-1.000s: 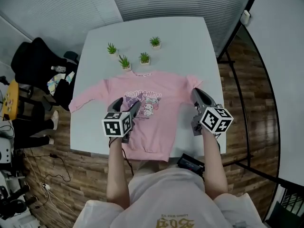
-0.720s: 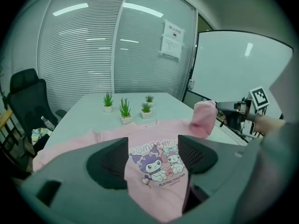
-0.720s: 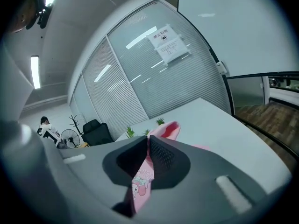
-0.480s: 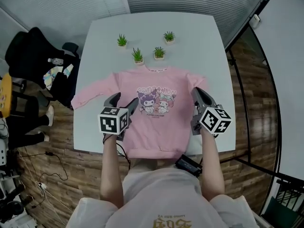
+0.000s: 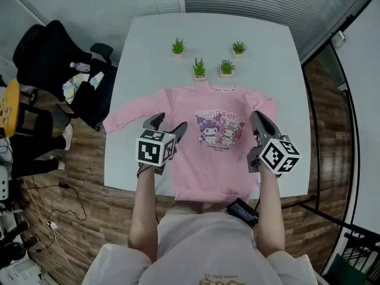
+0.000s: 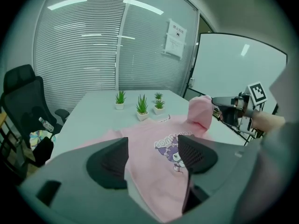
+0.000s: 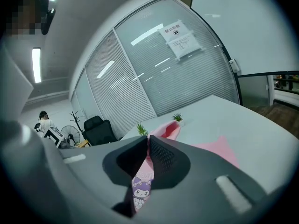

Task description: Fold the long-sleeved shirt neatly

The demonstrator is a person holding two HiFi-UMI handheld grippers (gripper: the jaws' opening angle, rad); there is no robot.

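The right tongs (image 7: 148, 141) are closed, and a fold of pink cloth is pinched between the two pads. It is the right sleeve (image 6: 202, 111) of the shirt (image 5: 208, 159), lifted off the table with its cuff end hanging in a loose hump. In the head view these tongs (image 5: 259, 117) sit over the shirt's right shoulder, near the table's right edge.

The left tongs (image 6: 153, 146) stand apart with nothing gripped; the shirt's front shows through the gap below them. In the head view they (image 5: 168, 124) hover above the shirt's left side, beside the cartoon print (image 5: 219, 129).

The shirt lies face up on the white table (image 5: 261, 40), collar toward the far side and hem at the near edge by the person. Its left sleeve (image 5: 127, 114) is spread out flat toward the table's left edge.

Just beyond the collar stand four small potted plants (image 5: 199, 69), two close to the collar and two farther back.

Left of the table is a black office chair (image 5: 47, 52) with some things on its seat, on a wooden floor (image 5: 89, 177). Behind the table runs a glass wall with blinds (image 6: 84, 45) and a paper notice (image 6: 175, 38).
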